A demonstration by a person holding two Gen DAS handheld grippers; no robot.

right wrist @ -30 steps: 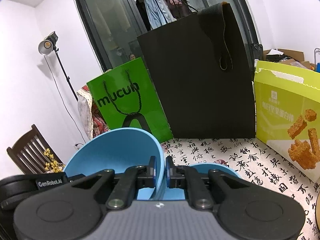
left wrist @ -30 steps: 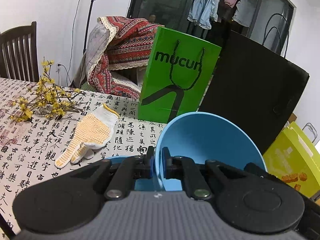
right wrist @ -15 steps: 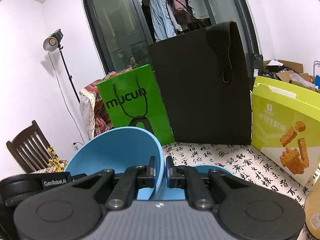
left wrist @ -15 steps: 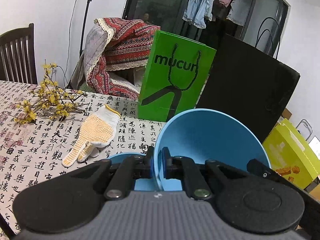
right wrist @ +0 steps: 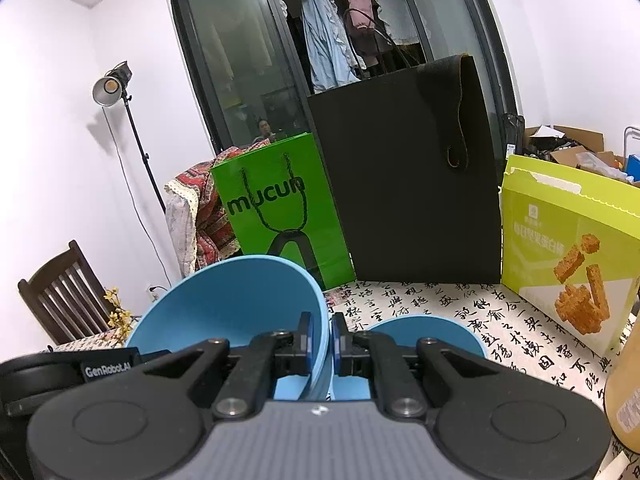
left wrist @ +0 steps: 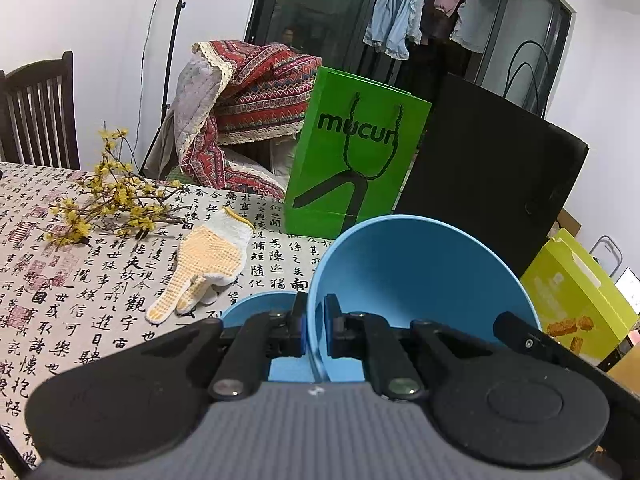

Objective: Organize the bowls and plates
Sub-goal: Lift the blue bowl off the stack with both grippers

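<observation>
Both grippers hold one blue bowl by opposite sides of its rim, lifted above the table. In the left wrist view my left gripper (left wrist: 315,328) is shut on the bowl's (left wrist: 420,276) left rim, with the right gripper's body at the lower right. In the right wrist view my right gripper (right wrist: 321,340) is shut on the same bowl's (right wrist: 236,304) right rim. A second blue bowl (right wrist: 420,332) rests on the table below and also shows in the left wrist view (left wrist: 260,304).
A green mucun bag (left wrist: 352,172), a black bag (left wrist: 488,176) and a yellow-green snack box (right wrist: 568,248) stand along the back of the table. A dotted work glove (left wrist: 204,260) and yellow flower twigs (left wrist: 108,200) lie left. A wooden chair (left wrist: 36,112) stands far left.
Both grippers have risen together with the blue bowl. The table and the second bowl now sit lower in both views.
</observation>
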